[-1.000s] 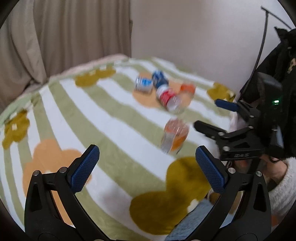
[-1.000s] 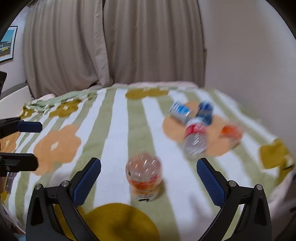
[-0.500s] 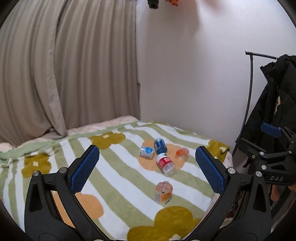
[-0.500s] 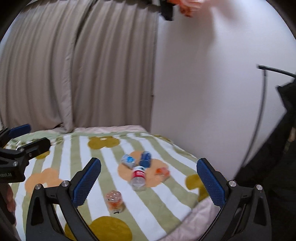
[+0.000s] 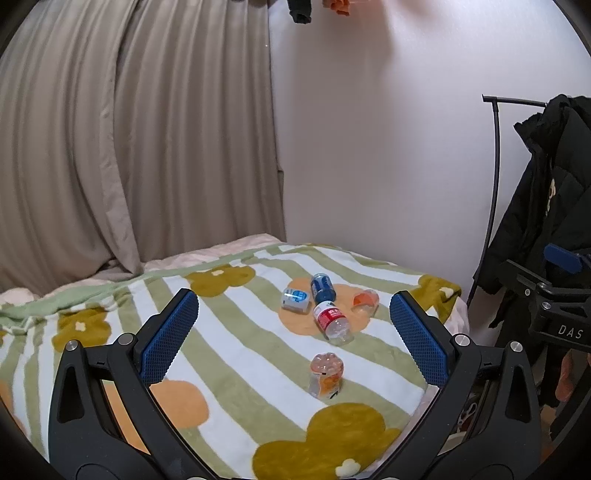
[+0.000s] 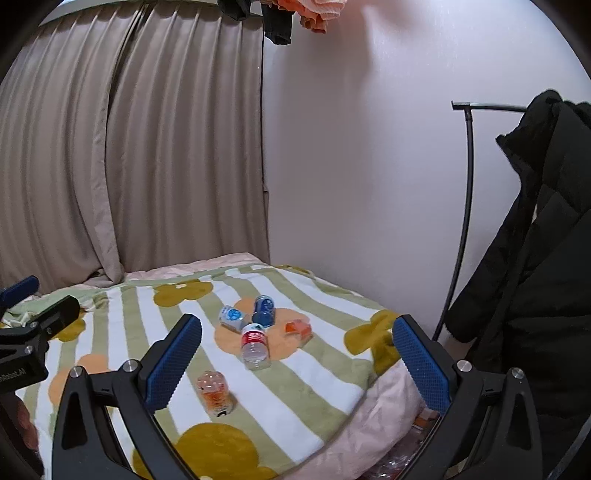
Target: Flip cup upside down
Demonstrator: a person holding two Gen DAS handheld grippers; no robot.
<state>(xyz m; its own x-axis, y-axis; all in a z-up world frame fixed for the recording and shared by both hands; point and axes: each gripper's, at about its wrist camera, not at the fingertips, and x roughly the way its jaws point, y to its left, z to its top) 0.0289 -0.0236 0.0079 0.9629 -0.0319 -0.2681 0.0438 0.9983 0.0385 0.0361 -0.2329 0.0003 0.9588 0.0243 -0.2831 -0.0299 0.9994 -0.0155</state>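
On the bed (image 5: 436,384) lies a blanket (image 5: 236,354) with green and white stripes and big yellow and orange flowers. Near its front edge stands a small see-through cup (image 5: 325,374) with orange on it. It stands with its bumpy bottom up, and its mouth seems to be down on the blanket, but that is hard to see for sure. In the right wrist view the same cup (image 6: 215,391) stands by the left finger of the right tool.

Farther back, on an orange flower, a few things lie on their sides close together. One is a clear bottle (image 5: 331,322) with a red label. Next to it are a dark blue can (image 5: 322,287) and a pale can (image 5: 295,300) with a blue mark. A little to the right lies a small orange and clear thing (image 5: 365,300); it is too small to tell what it is.

Both tools are up in the air, well away from the cup. The left tool (image 5: 293,338) has its blue pads (image 5: 170,336) wide apart with nothing between them. The right tool (image 6: 297,360) is wide apart too and holds nothing. Each tool shows only partly at the edge of the other's view.

Behind the bed hang beige curtains (image 5: 110,140) beside a white wall (image 5: 388,147). A black coat (image 6: 546,258) hangs on a thin black rack (image 6: 467,184) at the right, cut off by the edge. Clothes (image 6: 306,13) at the top are cut off too.
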